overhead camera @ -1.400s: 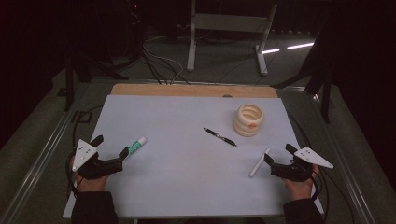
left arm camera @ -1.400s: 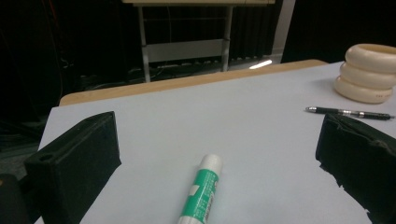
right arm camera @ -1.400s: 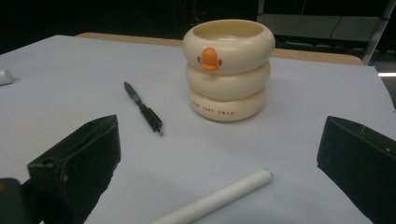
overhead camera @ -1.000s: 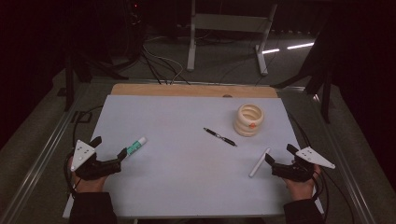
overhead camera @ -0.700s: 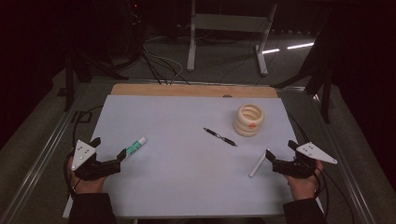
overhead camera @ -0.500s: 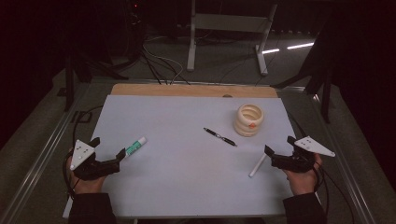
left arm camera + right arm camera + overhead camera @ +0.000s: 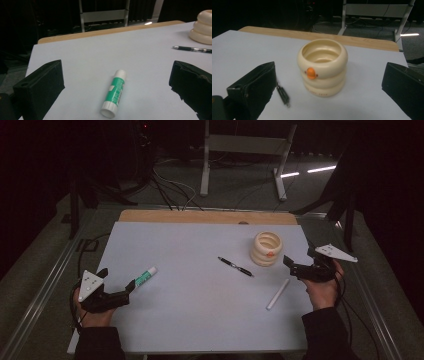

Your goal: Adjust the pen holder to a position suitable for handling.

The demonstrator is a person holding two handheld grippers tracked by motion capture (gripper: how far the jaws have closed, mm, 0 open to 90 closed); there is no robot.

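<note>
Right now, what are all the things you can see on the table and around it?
glue stick: one, green and white, lying near the left edge of the sheet
pen: one, black, lying mid-table
ringed cup: one, cream with an orange knob, upright at the right, far side
white stick: one, white, lying near the right front
sheet: one, white, covering the table
table: one, wooden edge at the far side
left hand-held gripper: black, open, by the glue stick
right hand-held gripper: black, open, facing the ringed cup

Pen [image 7: 283, 95] blurred, part hidden behind jaw in right gripper view; ringed holder [image 7: 203, 27] cut by frame edge in left gripper view.
</note>
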